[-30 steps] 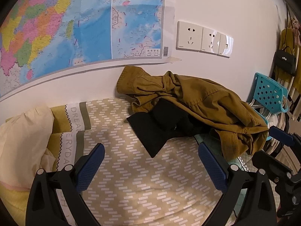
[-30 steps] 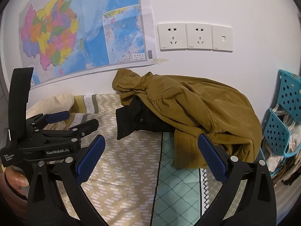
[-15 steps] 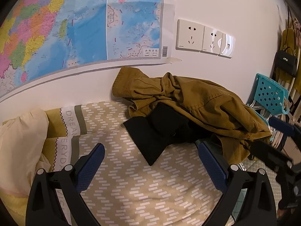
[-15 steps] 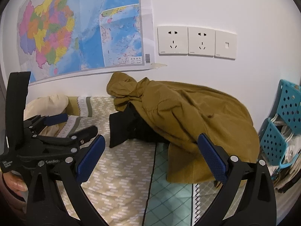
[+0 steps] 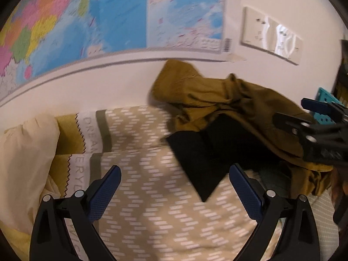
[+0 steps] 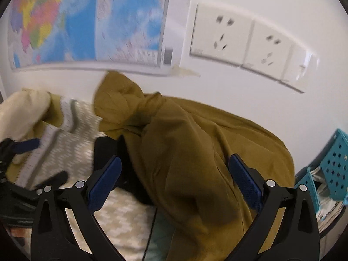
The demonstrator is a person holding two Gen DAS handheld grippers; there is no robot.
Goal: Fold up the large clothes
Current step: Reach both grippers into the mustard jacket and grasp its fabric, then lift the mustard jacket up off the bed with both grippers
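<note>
A crumpled mustard-brown jacket lies heaped on the bed against the wall, over a black garment. In the right wrist view the jacket fills the middle, with the black garment showing at its left. My left gripper is open and empty above the patterned bedspread, short of the black garment. My right gripper is open and empty, close over the jacket; it also shows at the right edge of the left wrist view.
A beige patterned bedspread covers the bed. A cream pillow lies at the left. A map and wall sockets are on the wall. A teal perforated basket stands at the right.
Both grippers have moved forward toward the clothes pile; the jacket looks much larger in the right wrist view. Both stay open. The clothes have not moved.
</note>
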